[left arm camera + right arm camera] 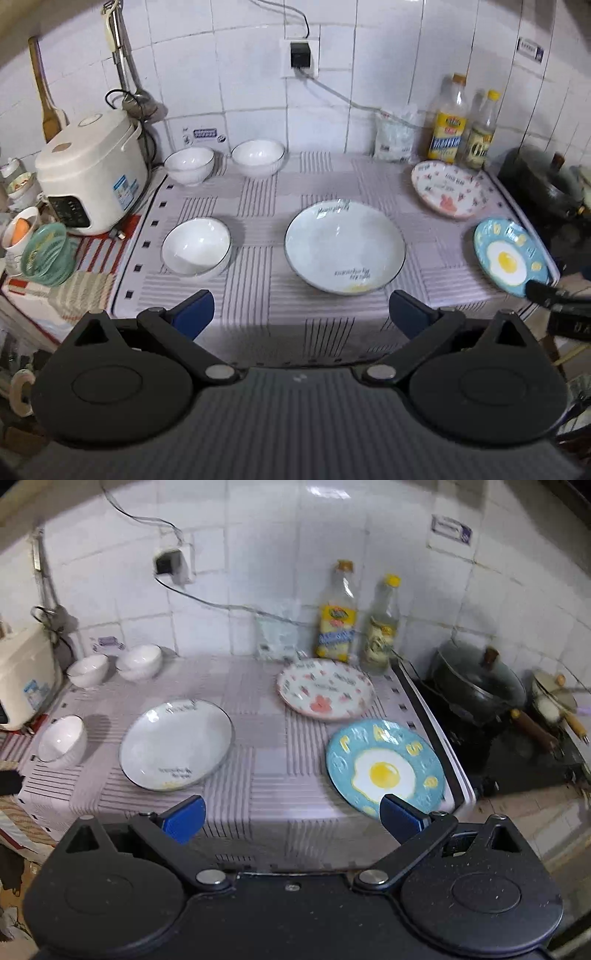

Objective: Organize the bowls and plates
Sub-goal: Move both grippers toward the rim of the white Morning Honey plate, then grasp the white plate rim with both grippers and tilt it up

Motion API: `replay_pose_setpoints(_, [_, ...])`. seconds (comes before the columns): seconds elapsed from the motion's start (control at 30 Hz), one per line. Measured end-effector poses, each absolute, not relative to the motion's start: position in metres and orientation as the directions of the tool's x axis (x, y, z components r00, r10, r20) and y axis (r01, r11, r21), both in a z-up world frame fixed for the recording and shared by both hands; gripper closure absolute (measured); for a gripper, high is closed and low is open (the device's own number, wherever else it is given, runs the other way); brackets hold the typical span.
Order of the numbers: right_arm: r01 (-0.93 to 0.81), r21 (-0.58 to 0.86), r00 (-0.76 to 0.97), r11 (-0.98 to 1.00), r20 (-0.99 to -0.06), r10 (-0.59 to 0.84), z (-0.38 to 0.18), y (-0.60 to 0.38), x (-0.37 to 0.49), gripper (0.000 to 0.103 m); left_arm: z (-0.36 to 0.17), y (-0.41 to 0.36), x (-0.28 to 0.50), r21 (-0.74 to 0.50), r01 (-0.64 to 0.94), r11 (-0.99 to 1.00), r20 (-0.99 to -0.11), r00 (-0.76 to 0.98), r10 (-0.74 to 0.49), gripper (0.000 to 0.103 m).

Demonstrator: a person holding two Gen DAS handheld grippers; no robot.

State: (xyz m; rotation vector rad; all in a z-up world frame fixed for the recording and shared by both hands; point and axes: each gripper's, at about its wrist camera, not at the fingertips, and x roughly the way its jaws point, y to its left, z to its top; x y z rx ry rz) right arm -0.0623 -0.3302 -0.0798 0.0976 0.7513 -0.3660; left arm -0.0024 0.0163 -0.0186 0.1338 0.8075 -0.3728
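Observation:
A large pale plate (344,246) (176,744) lies mid-table on the striped cloth. A blue plate with a fried-egg print (509,256) (384,766) lies at the front right. A pink-patterned plate (448,189) (325,689) lies behind it. A white bowl (196,246) (62,740) stands front left; two more white bowls (189,165) (258,157) stand at the back left. My left gripper (301,315) is open and empty at the table's front edge. My right gripper (291,818) is open and empty, its right finger just before the blue plate.
A white rice cooker (90,177) stands left of the table. Two bottles (448,118) (482,129) and a bag stand at the back wall. A black stove with a lidded pot (480,688) is to the right. Small dishes (44,254) sit at far left.

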Motion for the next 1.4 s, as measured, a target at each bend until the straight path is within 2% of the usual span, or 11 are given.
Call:
replay_pose_setpoints(0.1, [0.291,-0.036,0.737,0.956,-0.629,-0.247,-0.08,-0.326,-0.059,0.001,-0.023,0.017,0.016,-0.045,0.374,0.926,-0.724,0.627,-0.288,0.003])
replay_pose_setpoints(0.27, [0.174,0.076,0.828,0.982,-0.55,-0.105,-0.094,-0.328,-0.039,0.001,-0.048,0.012,0.047,-0.071,0.386,0.92,-0.742,0.596,-0.307,0.006])
replay_pose_setpoints(0.43, [0.125,0.089,0.84,0.988,-0.54,-0.058,-0.123,-0.324,-0.005,0.002,-0.09,0.006,0.084,-0.142,0.341,0.929,-0.779,0.541,-0.318,0.006])
replay_pose_setpoints(0.67, [0.08,0.126,0.847,0.989,-0.531,-0.001,-0.18,-0.329,0.045,0.005,-0.159,-0.011,0.125,-0.127,0.323,0.938,-0.816,0.503,-0.284,0.006])
replay_pose_setpoints(0.83, [0.077,0.264,0.847,0.962,-0.526,0.077,-0.215,-0.348,0.071,0.007,-0.194,-0.016,0.148,-0.164,0.309,0.937,-0.838,0.457,-0.298,0.006])
replay_pose_setpoints(1.03, [0.126,0.33,0.824,0.936,-0.559,0.086,-0.251,-0.361,0.091,0.01,-0.219,-0.015,0.169,-0.176,0.252,0.951,-0.87,0.413,-0.271,0.007])
replay_pose_setpoints(1.13, [0.136,0.361,0.81,0.923,-0.577,0.107,-0.264,-0.363,0.098,0.018,-0.225,-0.014,0.174,-0.183,0.251,0.951,-0.866,0.417,-0.277,0.007])
replay_pose_setpoints(1.27, [0.16,0.332,0.777,0.93,-0.623,0.089,-0.266,-0.356,0.11,0.031,-0.225,-0.009,0.178,-0.269,0.25,0.93,-0.826,0.437,-0.357,0.021])
replay_pose_setpoints(1.3, [0.153,0.357,0.775,0.921,-0.622,0.112,-0.266,-0.357,0.112,0.04,-0.225,-0.008,0.178,-0.282,0.251,0.926,-0.813,0.45,-0.369,0.024])
replay_pose_setpoints(1.37, [0.162,0.387,0.776,0.908,-0.618,0.125,-0.269,-0.359,0.113,0.053,-0.227,-0.008,0.179,-0.278,0.246,0.929,-0.812,0.456,-0.364,0.04])
replay_pose_setpoints(1.4, [0.156,0.387,0.777,0.909,-0.617,0.13,-0.27,-0.36,0.113,0.063,-0.229,-0.009,0.182,-0.287,0.241,0.927,-0.816,0.445,-0.368,0.042])
